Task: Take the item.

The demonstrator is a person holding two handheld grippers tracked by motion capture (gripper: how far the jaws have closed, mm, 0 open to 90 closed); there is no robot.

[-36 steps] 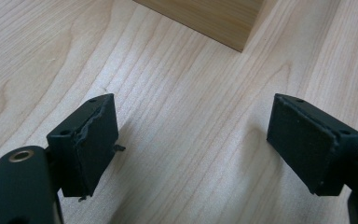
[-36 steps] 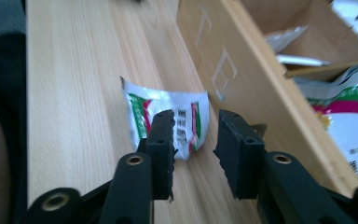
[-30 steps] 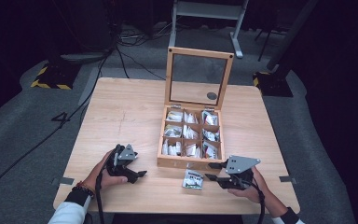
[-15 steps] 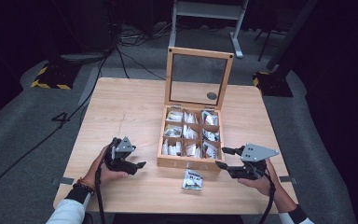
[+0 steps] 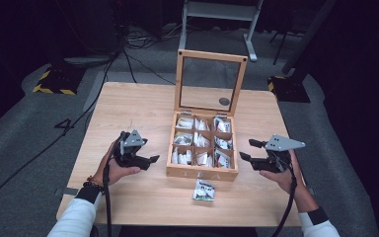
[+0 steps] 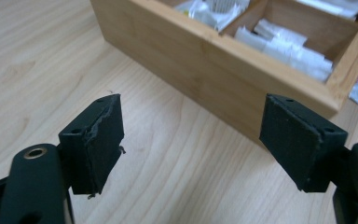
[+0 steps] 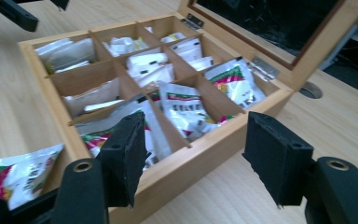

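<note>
My left gripper (image 5: pixel 145 159) hovers over the pale wooden counter (image 5: pixel 128 108), just left of the open wooden compartment box (image 5: pixel 202 172), and its fingers (image 6: pixel 100 140) stand wide apart with nothing between them (they have just been shifting a little). In the left gripper view they point at the box's near side wall, with only bare counter in the gap.

The box, its glass-paned lid (image 5: pixel 209 81) upright at the back, holds white sachets in every compartment. In front of it, apart from its front wall, lies one loose white sachet with green and red print (image 5: pixel 204 190), flat on the counter, its long axis running roughly away from me.

My right gripper (image 5: pixel 250 150) sits just right of the box, its fingers (image 7: pixel 126 154) empty and well spread, having just been opening. In the right gripper view the loose sachet (image 7: pixel 14 175) lies low and to the left of these fingers, past the box's corner.

I judge the sachet roughly midway between my hands, slightly closer to the right; either gripper must swing inward and down toward me to reach it.
</note>
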